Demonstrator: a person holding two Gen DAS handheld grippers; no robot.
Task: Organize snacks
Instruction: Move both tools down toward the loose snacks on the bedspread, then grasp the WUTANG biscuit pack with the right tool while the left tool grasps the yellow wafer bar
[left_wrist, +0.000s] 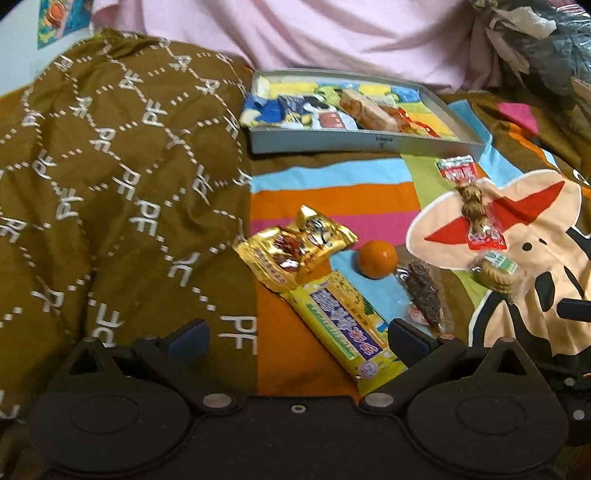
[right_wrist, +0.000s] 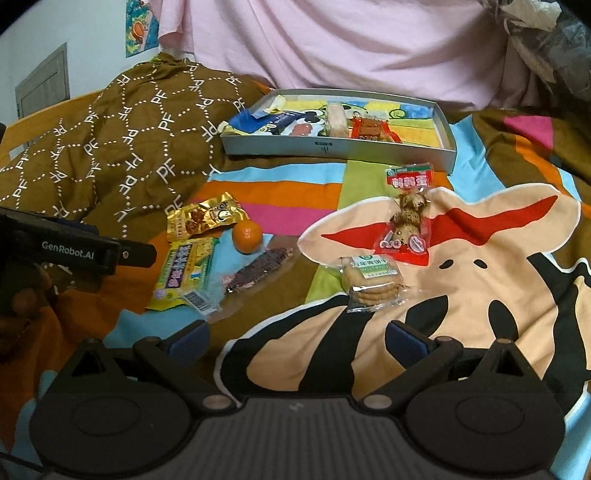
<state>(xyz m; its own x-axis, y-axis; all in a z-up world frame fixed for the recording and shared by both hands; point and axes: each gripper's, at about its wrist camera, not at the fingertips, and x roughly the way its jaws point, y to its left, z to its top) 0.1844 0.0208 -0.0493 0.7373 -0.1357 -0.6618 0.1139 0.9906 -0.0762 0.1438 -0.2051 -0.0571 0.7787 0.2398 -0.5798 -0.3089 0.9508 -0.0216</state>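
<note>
Both tools hang low over a bed spread with a striped cartoon bedsheet (right_wrist: 480, 266), each with its jaws spread wide and nothing between them. The left tool (left_wrist: 295, 336) sits above the yellow snack bar (left_wrist: 343, 325), whose near end lies just ahead of its right finger; in the right wrist view this tool's dark body, marked GenRobot.AI, comes in from the left edge with part of the person's hand under it. The right tool (right_wrist: 295, 336) hovers just short of the clear cookie pack (right_wrist: 371, 282).

A grey tray (right_wrist: 448, 144) rests at the far side of the bed, against the pink cloth (right_wrist: 332, 48) behind it. It already holds a blue-and-white packet (right_wrist: 280, 123), a pale wrapped bar (right_wrist: 338, 120) and a red-wrapped snack (right_wrist: 369, 129).

The loose snacks lie on the sheet between tray and tools. A gold foil packet (left_wrist: 295, 247) overlaps the far end of the yellow snack bar. A small orange (left_wrist: 376, 258) sits just right of the gold packet, and a dark snack in clear wrap (left_wrist: 423, 288) lies beside the orange on its near side. A red quail-egg pack (right_wrist: 406, 218) lies on the cartoon figure, its top end near the tray's front wall, its lower end touching the cookie pack.

A brown quilt printed with PF letters (left_wrist: 110, 184) is bunched up to the left of the snacks, its edge close to the gold packet
</note>
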